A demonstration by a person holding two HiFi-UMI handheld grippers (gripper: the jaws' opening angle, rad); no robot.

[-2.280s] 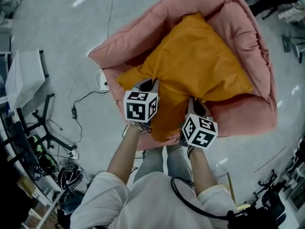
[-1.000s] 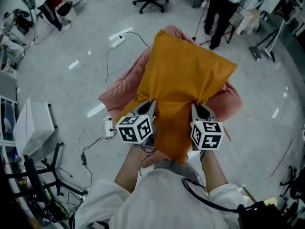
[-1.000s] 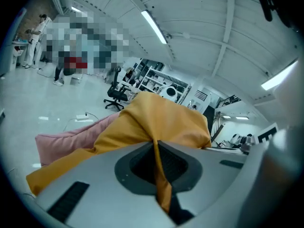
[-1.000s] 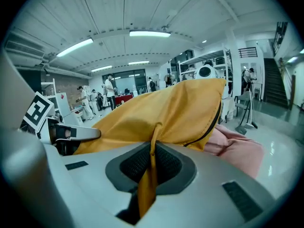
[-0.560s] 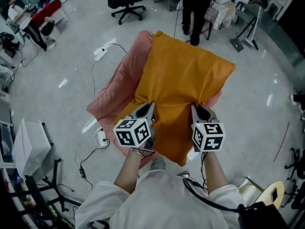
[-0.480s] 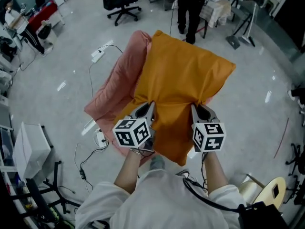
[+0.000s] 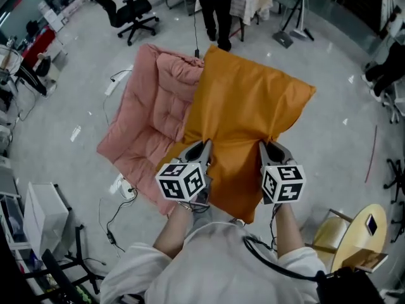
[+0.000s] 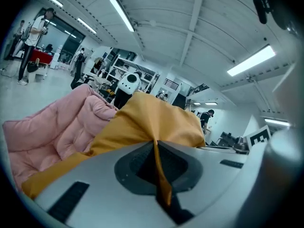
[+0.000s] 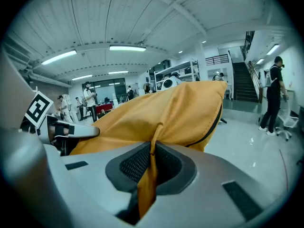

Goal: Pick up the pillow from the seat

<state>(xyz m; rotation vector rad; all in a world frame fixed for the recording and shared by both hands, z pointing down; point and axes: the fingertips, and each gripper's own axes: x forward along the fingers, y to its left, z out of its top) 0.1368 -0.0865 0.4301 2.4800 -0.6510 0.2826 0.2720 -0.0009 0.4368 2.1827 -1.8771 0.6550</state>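
The orange pillow [image 7: 243, 116] hangs in the air in front of me, lifted clear of the pink padded seat [image 7: 149, 125]. My left gripper [image 7: 204, 149] is shut on a pinch of the pillow's cloth near its lower left edge. My right gripper [image 7: 269, 149] is shut on the cloth near the lower right edge. In the left gripper view the orange fabric [image 8: 159, 175] runs as a thin fold between the pressed jaws, with the pink seat [image 8: 52, 127] off to the left. The right gripper view shows the pillow [image 9: 175, 113] bulging ahead and a fold caught between the jaws.
A person [image 7: 215, 8] stands just beyond the seat. A black office chair [image 7: 130, 8] is at the far left. A power strip and cables [image 7: 120, 189] lie on the floor by the seat's near corner. A yellow round stool [image 7: 354, 236] stands at my right.
The pillow has come up off the seat and stays held in both grippers. My view has swung, so the seat now lies to the left of the pillow rather than under it.
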